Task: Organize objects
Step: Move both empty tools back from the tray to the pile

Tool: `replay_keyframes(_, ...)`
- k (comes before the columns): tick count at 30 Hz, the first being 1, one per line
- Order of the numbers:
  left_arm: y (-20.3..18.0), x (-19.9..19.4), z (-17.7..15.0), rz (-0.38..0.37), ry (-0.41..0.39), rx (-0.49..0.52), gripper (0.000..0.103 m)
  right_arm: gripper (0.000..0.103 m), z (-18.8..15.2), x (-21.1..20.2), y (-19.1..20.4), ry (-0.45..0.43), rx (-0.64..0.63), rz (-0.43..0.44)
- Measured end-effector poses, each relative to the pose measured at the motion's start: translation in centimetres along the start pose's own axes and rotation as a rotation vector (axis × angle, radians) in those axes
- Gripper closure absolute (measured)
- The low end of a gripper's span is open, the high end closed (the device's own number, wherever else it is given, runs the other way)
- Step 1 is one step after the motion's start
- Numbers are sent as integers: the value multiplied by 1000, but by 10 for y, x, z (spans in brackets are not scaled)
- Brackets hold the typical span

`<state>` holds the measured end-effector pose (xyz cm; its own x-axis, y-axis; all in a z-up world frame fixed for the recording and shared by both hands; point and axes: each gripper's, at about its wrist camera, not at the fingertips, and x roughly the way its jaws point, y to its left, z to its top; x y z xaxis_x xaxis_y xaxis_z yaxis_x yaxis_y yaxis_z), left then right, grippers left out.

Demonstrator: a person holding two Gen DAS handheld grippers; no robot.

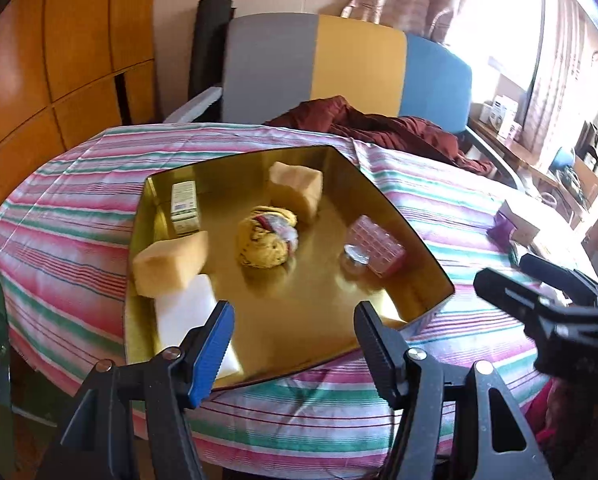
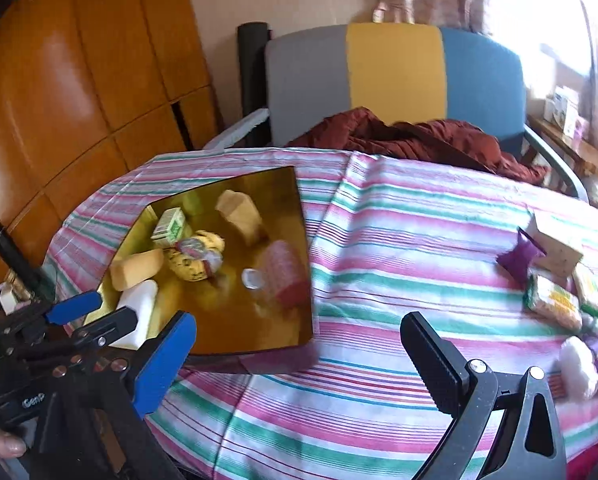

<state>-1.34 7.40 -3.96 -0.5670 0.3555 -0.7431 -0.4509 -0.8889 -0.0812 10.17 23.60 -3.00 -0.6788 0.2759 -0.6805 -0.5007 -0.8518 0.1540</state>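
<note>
Jaws of both grippers agape, left gripper (image 1: pixel 295 334) over gold tray (image 1: pixel 415 264) near edge

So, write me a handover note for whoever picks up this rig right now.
Left gripper: open, empty, hovering at the gold tray's near edge.
Right gripper: open, empty, over the striped cloth beside the tray.
Already in the tray: two sponges, white block, green box, yellow bundle, pink case, small clear lid.
Left to do: the loose items on the cloth to the right, namely a purple piece, a packet, a beige box and white fluff.
</note>
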Motion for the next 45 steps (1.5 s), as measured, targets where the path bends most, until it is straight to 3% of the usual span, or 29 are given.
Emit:
replay_keyframes(13,-32,9,8,-83,24,90,40,0,1,-28,-90,8,144,-120)
replay_keyframes(19,-53,13,18,-120,16,134,40,0,-7,-65,-160,8,242,-261)
replay_keyframes(30,-118,36,27,-267,82,257,40,0,-23,-129,-274,-64,489,-519)
replay_keyframes(33,-139,48,27,-305,122,290,40,0,-33,-133,-292,-76,546,-520)
replay_keyframes(38,-169,63,28,-365,177,333,40,0,-41,-132,-303,-90,628,-436)
replay_keyframes(45,-231,87,32,-542,288,369,40,0,-49,-134,-310,-126,693,-352)
